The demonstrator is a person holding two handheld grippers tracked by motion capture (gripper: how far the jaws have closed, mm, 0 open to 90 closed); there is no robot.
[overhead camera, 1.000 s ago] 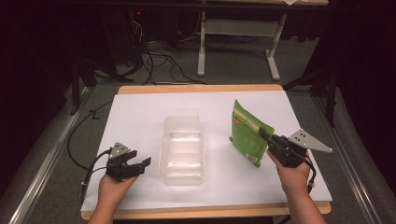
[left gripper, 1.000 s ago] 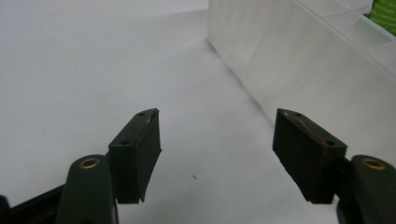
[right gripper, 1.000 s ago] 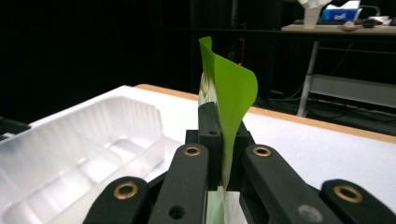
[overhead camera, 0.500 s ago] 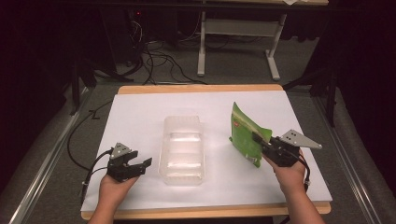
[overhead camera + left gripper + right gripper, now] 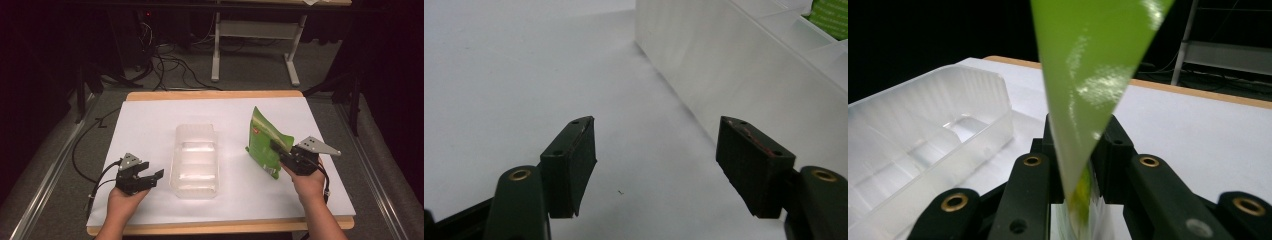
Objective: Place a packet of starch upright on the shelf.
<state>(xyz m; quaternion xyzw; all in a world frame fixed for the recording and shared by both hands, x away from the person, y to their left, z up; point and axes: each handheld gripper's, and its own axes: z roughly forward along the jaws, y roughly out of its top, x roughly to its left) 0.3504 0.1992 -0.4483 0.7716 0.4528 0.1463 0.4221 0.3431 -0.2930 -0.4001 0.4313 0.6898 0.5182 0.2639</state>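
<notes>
Green pouch (image 5: 265, 141) is standing upright above the right part of the bench (image 5: 150, 120), lifted by the right tool (image 5: 280, 150), whose two black jaws are clenching its lower right edge. In the right gripper view the same pouch (image 5: 1088, 75) is rising as a glossy green wedge from between the closed jaws. A person's right hand (image 5: 310, 182) is holding that tool from below, with a grey three-cornered plate sitting on top of it.

A clear plastic container (image 5: 196, 155) is lying in the middle of the bench, just left of the pouch and apart from it. Its ribbed floor is showing in the right gripper view (image 5: 923, 150).

The left tool (image 5: 152, 177) is resting low at the near left of the bench, held by the left hand (image 5: 122, 202), with its jaws spread wide and gripping nothing. In the left gripper view the container's frosted wall (image 5: 744, 75) is lying just beyond the right jaw.

A white sheet is covering the bench top.
</notes>
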